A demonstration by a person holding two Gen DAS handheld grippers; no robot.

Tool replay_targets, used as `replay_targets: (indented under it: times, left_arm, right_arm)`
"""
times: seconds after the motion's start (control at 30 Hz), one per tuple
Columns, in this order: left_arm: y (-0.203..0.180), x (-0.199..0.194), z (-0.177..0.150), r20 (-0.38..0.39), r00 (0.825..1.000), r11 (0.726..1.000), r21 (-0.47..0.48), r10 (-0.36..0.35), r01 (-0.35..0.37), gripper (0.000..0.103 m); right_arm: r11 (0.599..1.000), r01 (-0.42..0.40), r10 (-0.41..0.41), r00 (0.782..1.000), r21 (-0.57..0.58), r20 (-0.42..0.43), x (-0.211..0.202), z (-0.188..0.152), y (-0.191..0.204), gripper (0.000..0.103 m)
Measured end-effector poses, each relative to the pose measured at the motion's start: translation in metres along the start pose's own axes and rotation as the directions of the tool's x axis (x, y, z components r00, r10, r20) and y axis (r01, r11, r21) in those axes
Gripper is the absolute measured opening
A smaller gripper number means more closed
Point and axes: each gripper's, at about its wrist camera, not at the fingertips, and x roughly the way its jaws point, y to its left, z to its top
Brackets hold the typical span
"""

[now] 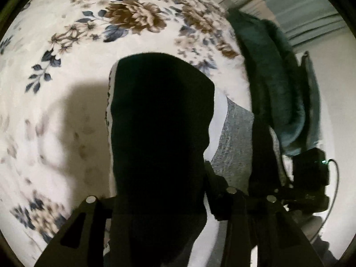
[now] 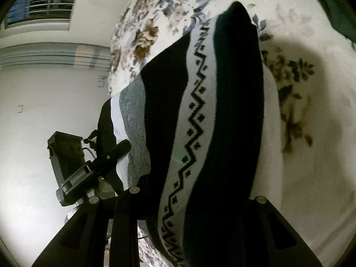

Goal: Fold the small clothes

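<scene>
A small knitted garment (image 2: 195, 120), black with white and grey bands and a black zigzag pattern, hangs lifted above the floral bedspread (image 2: 160, 6). In the left wrist view its black part (image 1: 160, 133) fills the middle and drapes over my left gripper (image 1: 160, 202), which is shut on it. My right gripper (image 2: 195, 198) is shut on the same garment, with the cloth running down between its fingers. The other gripper shows in each view: the right one (image 1: 309, 173) and the left one (image 2: 93, 166), both at the garment's grey edge (image 1: 233, 138).
The white bedspread (image 1: 66, 44) with brown and blue flowers lies under the garment. A dark teal fuzzy blanket (image 1: 273, 84) lies bunched at the bed's edge. A white wall (image 2: 49, 102) and a barred window (image 2: 42, 0) lie beyond.
</scene>
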Motion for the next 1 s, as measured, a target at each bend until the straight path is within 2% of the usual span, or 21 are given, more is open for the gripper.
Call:
replay_targets:
  times: [0.1,0.17,0.23,0.27,0.3,0.33,0.37,0.4,0.43,0.5,0.53,0.6,0.67,0.7,0.73,0.8,0.87,0.93,1.0]
  left_arm:
    - [0.001,-0.008,0.001,0.021,0.998,0.998,0.003,0.059,-0.059,0.049]
    - [0.0,-0.018,-0.004,0.065,0.992,0.994,-0.006,0.107,-0.107,0.058]
    - [0.0,-0.025,-0.007,0.095,0.982,0.987,-0.011,0.163,-0.163,0.068]
    - [-0.002,-0.031,-0.01,0.124,0.972,0.979,-0.014,0.201,-0.201,0.077]
    - [-0.003,-0.034,-0.01,0.141,0.963,0.973,-0.017,0.229,-0.229,0.082]
    - [-0.006,-0.038,-0.013,0.156,0.953,0.966,-0.018,0.258,-0.258,0.092]
    - [-0.01,-0.043,-0.017,0.173,0.943,0.958,-0.015,0.286,-0.288,0.097]
    - [-0.013,-0.046,-0.019,0.186,0.933,0.95,-0.01,0.307,-0.311,0.098]
    - [-0.019,-0.052,-0.024,0.203,0.92,0.94,-0.002,0.335,-0.342,0.101]
    - [-0.035,-0.063,-0.036,0.241,0.894,0.919,0.018,0.377,-0.393,0.102]
    - [-0.043,-0.069,-0.043,0.261,0.883,0.912,0.025,0.39,-0.41,0.102]
    - [-0.055,-0.076,-0.05,0.29,0.863,0.897,0.031,0.415,-0.441,0.103]
    - [-0.07,-0.087,-0.064,0.311,0.837,0.876,0.024,0.451,-0.481,0.103]
    - [-0.077,-0.093,-0.071,0.314,0.833,0.872,0.03,0.455,-0.488,0.103]
    - [-0.087,-0.101,-0.08,0.319,0.828,0.868,0.036,0.46,-0.496,0.103]
    - [-0.102,-0.114,-0.095,0.332,0.824,0.864,0.046,0.46,-0.501,0.103]
    - [-0.121,-0.134,-0.112,0.35,0.81,0.851,0.061,0.471,-0.521,0.103]
    - [-0.135,-0.15,-0.127,0.36,0.809,0.852,0.066,0.464,-0.519,0.103]
    - [-0.152,-0.174,-0.146,0.371,0.815,0.862,0.068,0.446,-0.503,0.103]
  right_arm:
    - [0.998,0.054,-0.054,0.998,-0.036,-0.011,0.016,-0.005,0.027,0.035]
    - [0.991,0.118,-0.119,0.993,-0.057,-0.023,0.008,-0.003,0.03,0.042]
    - [0.972,0.22,-0.222,0.975,-0.083,-0.014,0.005,0.0,0.044,0.05]
    - [0.952,0.286,-0.287,0.958,-0.112,0.01,-0.001,-0.003,0.052,0.054]
    - [0.925,0.357,-0.356,0.934,-0.13,0.033,-0.007,-0.004,0.06,0.065]
    - [0.911,0.389,-0.387,0.921,-0.135,0.047,-0.017,-0.015,0.048,0.07]
    - [0.89,0.436,-0.431,0.9,-0.137,0.063,-0.024,-0.021,0.051,0.072]
    - [0.852,0.506,-0.499,0.862,-0.134,0.086,-0.031,-0.028,0.055,0.078]
    - [0.832,0.538,-0.528,0.843,-0.135,0.107,-0.038,-0.034,0.061,0.088]
    - [0.772,0.621,-0.599,0.782,-0.133,0.171,-0.05,-0.045,0.072,0.103]
    - [0.744,0.655,-0.628,0.753,-0.131,0.197,-0.056,-0.053,0.074,0.103]
    - [0.676,0.728,-0.684,0.679,-0.118,0.266,-0.072,-0.076,0.084,0.103]
    - [0.627,0.772,-0.713,0.624,-0.108,0.319,-0.092,-0.103,0.096,0.103]
    - [0.612,0.784,-0.719,0.607,-0.106,0.339,-0.099,-0.114,0.102,0.103]
    - [0.606,0.788,-0.72,0.599,-0.103,0.351,-0.105,-0.124,0.108,0.103]
    - [0.605,0.79,-0.715,0.593,-0.097,0.369,-0.119,-0.144,0.12,0.103]
    - [0.606,0.791,-0.71,0.583,-0.078,0.396,-0.143,-0.167,0.134,0.103]
    - [0.604,0.795,-0.703,0.568,-0.065,0.428,-0.167,-0.19,0.148,0.103]
    - [0.587,0.808,-0.698,0.54,-0.057,0.47,-0.194,-0.216,0.168,0.103]
